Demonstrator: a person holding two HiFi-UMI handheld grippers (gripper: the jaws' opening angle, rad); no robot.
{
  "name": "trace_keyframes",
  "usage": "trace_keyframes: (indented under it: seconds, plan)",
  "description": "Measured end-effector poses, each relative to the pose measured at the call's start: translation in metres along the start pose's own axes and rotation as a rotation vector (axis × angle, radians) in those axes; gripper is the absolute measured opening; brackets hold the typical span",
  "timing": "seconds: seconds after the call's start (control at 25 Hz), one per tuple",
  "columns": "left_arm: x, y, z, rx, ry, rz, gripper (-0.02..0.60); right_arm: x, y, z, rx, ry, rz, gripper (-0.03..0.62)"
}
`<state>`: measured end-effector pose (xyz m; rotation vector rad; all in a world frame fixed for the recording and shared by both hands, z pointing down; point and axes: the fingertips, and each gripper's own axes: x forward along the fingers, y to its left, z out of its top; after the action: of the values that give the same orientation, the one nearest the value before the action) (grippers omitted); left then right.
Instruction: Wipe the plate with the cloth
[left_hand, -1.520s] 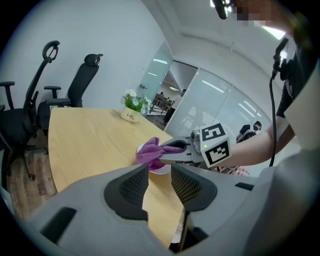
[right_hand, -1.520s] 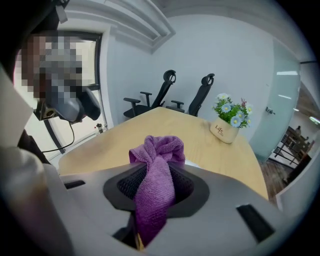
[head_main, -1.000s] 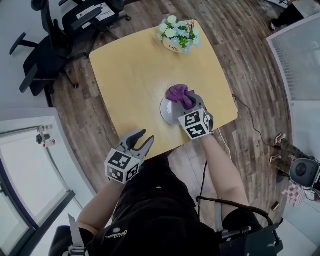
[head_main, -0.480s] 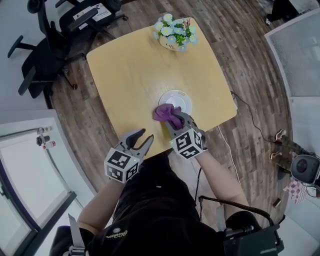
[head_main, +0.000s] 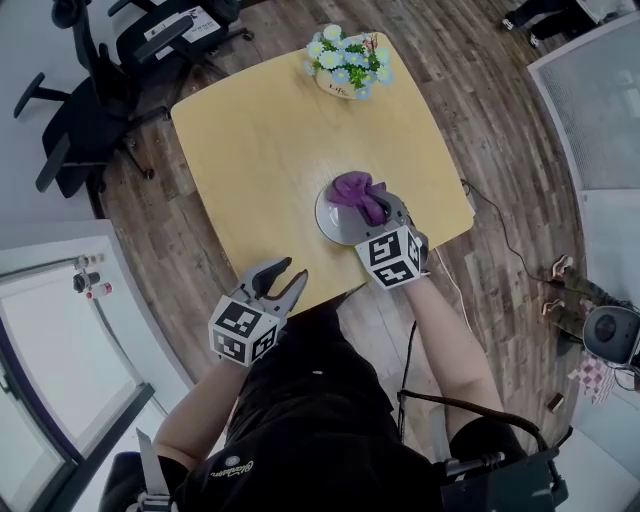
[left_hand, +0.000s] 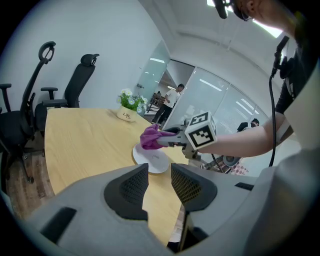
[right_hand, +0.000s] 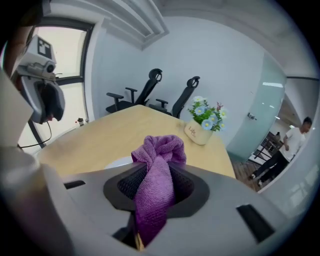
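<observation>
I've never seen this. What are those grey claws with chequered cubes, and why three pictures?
There is no robot here: a person holds a two-jaw gripper in each hand. One picture comes from a camera on the person's head, looking down. The other two come from cameras riding on each gripper. On the wooden table stand a white plate and a pot of flowers. The right gripper is clamped on a purple cloth, held over the plate. The left gripper hangs open and empty by the table's near edge.

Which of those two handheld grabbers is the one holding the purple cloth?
The right gripper, clamped on the purple cloth over the white plate. The left gripper is open and empty, by the table's near edge.
</observation>
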<state>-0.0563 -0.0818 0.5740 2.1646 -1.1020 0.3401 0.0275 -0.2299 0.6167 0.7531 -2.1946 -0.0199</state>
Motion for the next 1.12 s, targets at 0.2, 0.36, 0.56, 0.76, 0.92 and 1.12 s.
trace_keyframes:
  seconds: [0.2, 0.36, 0.56, 0.76, 0.92, 1.12]
  plan:
    - [-0.001, -0.003, -0.003, -0.004, 0.009, 0.005, 0.14, 0.017, -0.037, -0.011, -0.028, 0.073, -0.057, 0.097]
    - [-0.002, 0.001, -0.007, -0.009, 0.016, 0.01, 0.14, 0.018, -0.024, -0.015, -0.021, 0.071, -0.038, 0.097]
    - [0.002, -0.002, -0.006, -0.003, 0.013, 0.0, 0.14, 0.003, 0.009, -0.021, -0.032, 0.054, 0.018, 0.097]
    - [0.007, -0.007, -0.006, 0.001, 0.021, -0.014, 0.14, -0.016, 0.057, -0.021, -0.057, 0.027, 0.117, 0.097]
    - [0.01, -0.009, -0.008, 0.003, 0.025, -0.019, 0.14, -0.024, 0.083, -0.027, -0.062, 0.025, 0.173, 0.097]
    - [0.01, -0.011, -0.008, 0.002, 0.024, -0.02, 0.14, -0.023, 0.069, -0.025, -0.051, 0.019, 0.141, 0.097]
